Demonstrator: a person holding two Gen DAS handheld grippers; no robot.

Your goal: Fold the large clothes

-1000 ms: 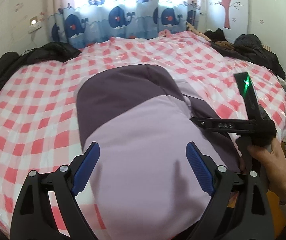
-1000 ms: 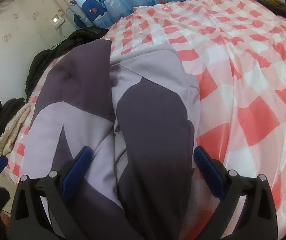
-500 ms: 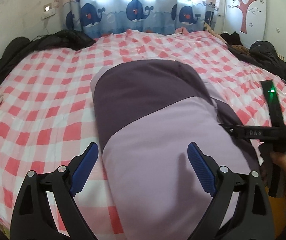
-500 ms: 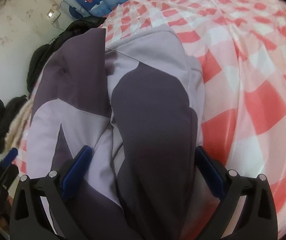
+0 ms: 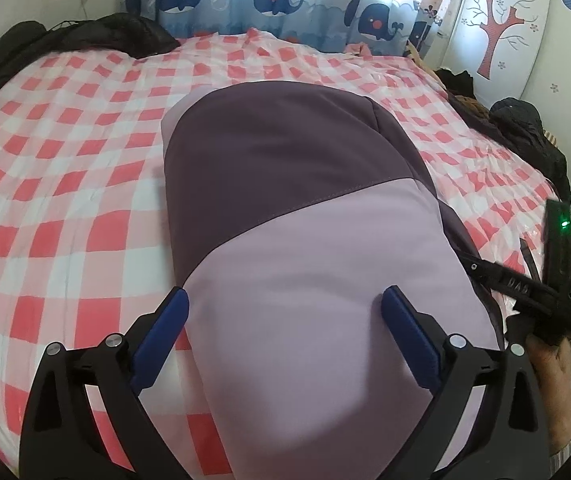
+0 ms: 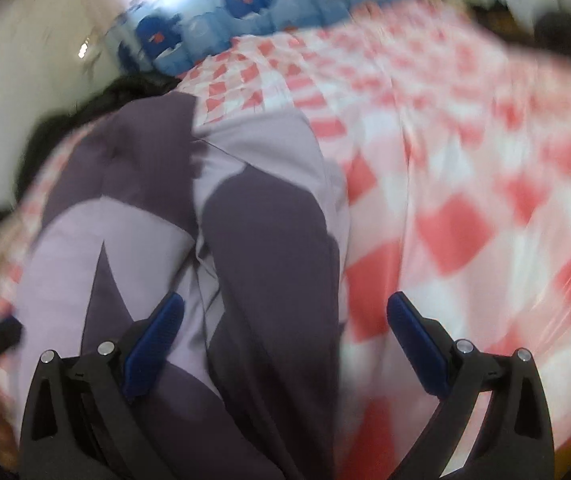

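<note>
Looking through the left wrist camera, you see a bed (image 5: 65,184) covered with a red and white checked sheet under a shiny clear plastic film. The folded garment (image 5: 305,248), dark purple at the far part and pale lilac at the near part, lies in the middle of the bed and reaches toward you. Your left gripper (image 5: 285,304) hangs over its pale part with the jaws wide apart and opening; the cloth is below and between them, and the blue pads do not press on it. At the right edge your hand (image 5: 553,364) holds the right gripper (image 5: 525,284), with a green light on its black body. Behind the bed hangs a curtain (image 5: 277,4) with blue whales. Dark clothes (image 5: 85,36) are piled at the far left corner of the bed, and more dark clothes (image 5: 525,136) lie along its right side. A red tree sticker (image 5: 497,28) is on the white wall at the right.

In the right wrist camera the picture is blurred. The garment (image 6: 205,240) lies at the left part of the checked bed (image 6: 465,200), folded in long layers of dark and pale purple. The right gripper (image 6: 285,312) stands over it with the jaws wide apart, clamped on nothing. The whale curtain (image 6: 245,12) is at the far end.
</note>
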